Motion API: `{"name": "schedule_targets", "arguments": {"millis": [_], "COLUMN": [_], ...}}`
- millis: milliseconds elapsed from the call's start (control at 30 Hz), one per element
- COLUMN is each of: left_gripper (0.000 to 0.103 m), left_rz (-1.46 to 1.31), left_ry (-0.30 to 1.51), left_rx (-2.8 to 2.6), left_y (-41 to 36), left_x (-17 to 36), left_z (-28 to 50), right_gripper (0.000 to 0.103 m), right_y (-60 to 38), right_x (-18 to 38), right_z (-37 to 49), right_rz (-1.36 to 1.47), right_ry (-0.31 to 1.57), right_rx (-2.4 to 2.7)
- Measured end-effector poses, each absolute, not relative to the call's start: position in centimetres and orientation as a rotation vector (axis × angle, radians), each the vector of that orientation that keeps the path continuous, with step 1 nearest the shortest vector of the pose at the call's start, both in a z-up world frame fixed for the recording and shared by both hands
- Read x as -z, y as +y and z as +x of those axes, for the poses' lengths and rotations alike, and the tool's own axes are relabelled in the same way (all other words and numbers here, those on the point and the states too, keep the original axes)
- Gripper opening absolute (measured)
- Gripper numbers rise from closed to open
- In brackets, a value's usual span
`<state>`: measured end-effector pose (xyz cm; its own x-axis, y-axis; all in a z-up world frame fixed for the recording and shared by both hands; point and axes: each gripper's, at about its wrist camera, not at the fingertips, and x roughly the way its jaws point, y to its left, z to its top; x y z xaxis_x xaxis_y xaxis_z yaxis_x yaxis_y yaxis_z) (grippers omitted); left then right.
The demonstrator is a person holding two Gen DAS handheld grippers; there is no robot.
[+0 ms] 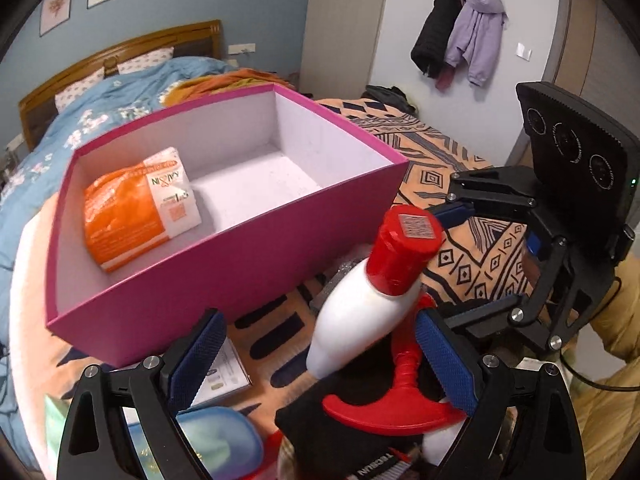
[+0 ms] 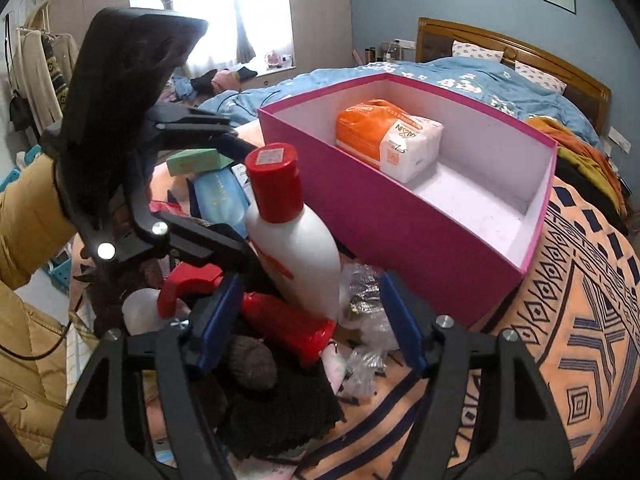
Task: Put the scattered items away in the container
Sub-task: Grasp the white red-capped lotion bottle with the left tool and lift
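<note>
While both grippers hang spread over the clutter, the right gripper (image 2: 312, 320) seems to straddle the white bottle (image 2: 296, 248), not yet pinching; next, clamp it and lift into the pink box (image 2: 400, 232). The left gripper (image 1: 320, 352) gapes empty.

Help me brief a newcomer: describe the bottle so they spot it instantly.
Find the pink box on the bed. Just in front of it, in the clutter, stands the white bottle. Its red flip cap and upright stance set it apart from the red-handled item lying beside it.
</note>
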<state>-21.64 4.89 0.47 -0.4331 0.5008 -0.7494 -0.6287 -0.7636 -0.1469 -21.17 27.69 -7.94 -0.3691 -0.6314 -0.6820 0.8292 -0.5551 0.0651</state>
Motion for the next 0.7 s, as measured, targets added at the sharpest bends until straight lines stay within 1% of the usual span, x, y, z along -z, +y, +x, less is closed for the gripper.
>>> {"name": "schedule_targets", "arguments": {"millis": [33,67,100,133,200,400,467,533,567,700], "left_gripper": [0.092,0.088,0.087,0.087,0.087,0.087,0.077,0.072,0.069,0.063], "left_rz": [-1.081,-1.081,-1.077,-1.073,-1.055,-1.054,-1.074,-1.090,-1.096,-1.110], "left_ry": [0.192,0.185,0.176,0.176,0.165,0.264,0.284,0.289,0.281,0.243], "left_rx": [-2.184,-2.172,-2.162,-2.155,-2.120,-2.035,-2.004,-1.989,-1.987,-1.981], "left_y": [4.8,4.8,4.7,4.7,4.7,6.5,6.9,7.0,6.9,6.4], "left_x": [-0.4,-0.3,-0.3,-0.3,-0.3,0.2,0.6,0.7,0.8,0.9], "left_z": [-21.8,-21.9,-21.9,-21.9,-21.7,-21.0,-21.1,-21.2,-21.4,-21.8], "right_gripper": [0.071,0.068,0.065,0.065,0.060,0.059,0.058,0.054,0.053,0.049], "right_y": [27.7,27.8,27.9,28.0,28.0,28.2,27.8,27.5,27.3,27.3], "right_x": [8.0,8.1,8.2,8.3,8.4,8.8,9.0,9.1,9.1,9.4], "right_z": [-21.3,-21.5,-21.7,-21.9,-22.1,-23.2,-23.4,-23.4,-23.4,-23.7], "right_rz": [0.838,0.837,0.836,0.835,0.835,0.835,0.834,0.829,0.826,0.828], "right_ry": [0.357,0.352,0.347,0.347,0.349,0.274,0.270,0.267,0.264,0.229], "right_rx": [2.013,2.010,2.006,2.003,1.998,1.951,1.934,1.918,1.911,1.892]}}
